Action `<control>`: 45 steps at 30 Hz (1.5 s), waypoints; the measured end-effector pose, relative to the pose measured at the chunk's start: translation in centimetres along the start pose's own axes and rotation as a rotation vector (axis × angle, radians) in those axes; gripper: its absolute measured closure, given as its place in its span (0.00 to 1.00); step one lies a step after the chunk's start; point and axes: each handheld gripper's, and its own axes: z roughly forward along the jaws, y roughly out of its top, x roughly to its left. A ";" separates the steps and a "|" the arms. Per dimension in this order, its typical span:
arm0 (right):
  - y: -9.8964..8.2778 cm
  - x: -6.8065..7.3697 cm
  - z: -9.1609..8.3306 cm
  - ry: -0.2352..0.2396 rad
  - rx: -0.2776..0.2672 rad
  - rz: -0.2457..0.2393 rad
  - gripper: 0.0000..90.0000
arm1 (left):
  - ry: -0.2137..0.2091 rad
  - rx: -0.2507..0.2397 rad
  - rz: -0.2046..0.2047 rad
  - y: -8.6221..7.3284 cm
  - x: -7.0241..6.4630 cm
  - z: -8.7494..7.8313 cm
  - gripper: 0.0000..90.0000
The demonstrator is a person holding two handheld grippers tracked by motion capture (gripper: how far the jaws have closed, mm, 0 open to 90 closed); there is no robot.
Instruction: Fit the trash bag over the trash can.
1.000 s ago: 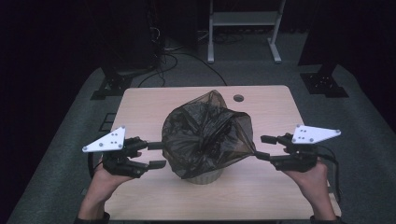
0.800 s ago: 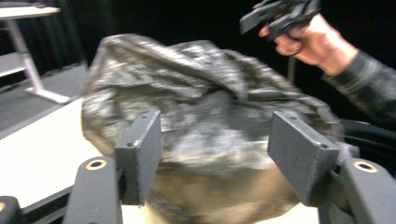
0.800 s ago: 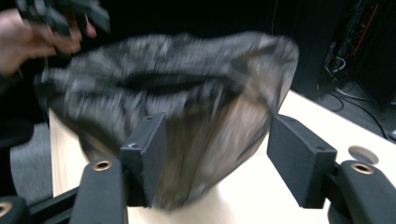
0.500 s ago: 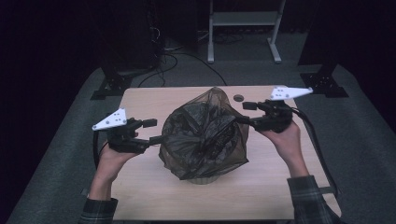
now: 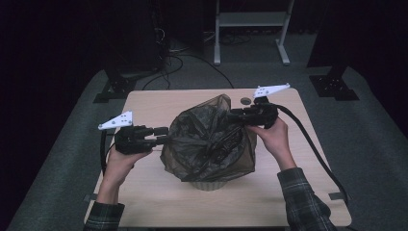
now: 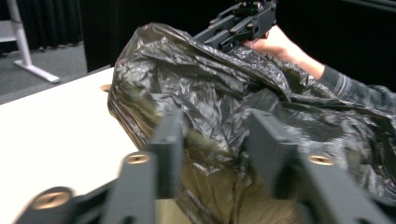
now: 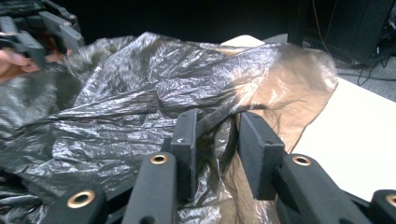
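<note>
A light wooden table (image 5: 159,103) stretches out under both grippers, with a small dark round disc (image 5: 246,101) lying on it just beyond the right gripper, toward the far edge. Farther off past that gripper stands a white metal frame (image 5: 250,19) on the grey carpet (image 5: 375,125), and beyond the left gripper black cables (image 5: 175,60) trail over the floor beside a dark stand foot (image 5: 113,89).

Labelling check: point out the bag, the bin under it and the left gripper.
bag (image 5: 207,137): high view, crumpled top of the plastic.
bin (image 5: 207,184): high view, pale wall showing below the bag's hem.
left gripper (image 5: 162,136): high view, between its fingertips at the bag's edge.
</note>
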 end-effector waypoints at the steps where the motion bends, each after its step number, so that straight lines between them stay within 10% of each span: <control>1: -0.2 0.1 -0.4 -0.004 -0.017 -0.001 0.80 | 0.000 -0.005 0.011 0.0 0.0 0.0 0.79; 5: -0.6 0.4 -2.3 -0.002 -0.068 -0.013 0.98 | 0.012 -0.008 0.039 0.1 0.1 0.0 1.00; 19: -3.1 -2.3 -1.8 -0.208 0.026 0.034 1.00 | 0.205 0.093 0.046 -2.1 2.5 -0.3 1.00; 21: -3.7 -2.6 -1.5 -0.213 0.042 0.039 0.99 | 0.183 0.062 0.035 -2.2 2.6 -0.5 1.00; 31: -2.1 -1.3 -3.7 -0.227 -0.068 -0.002 0.45 | 0.046 -0.059 0.101 -1.1 1.0 -1.6 0.35; 45: 0.5 2.3 -5.7 -0.105 -0.121 -0.123 0.15 | -0.079 0.094 0.179 -2.2 -1.2 1.9 0.02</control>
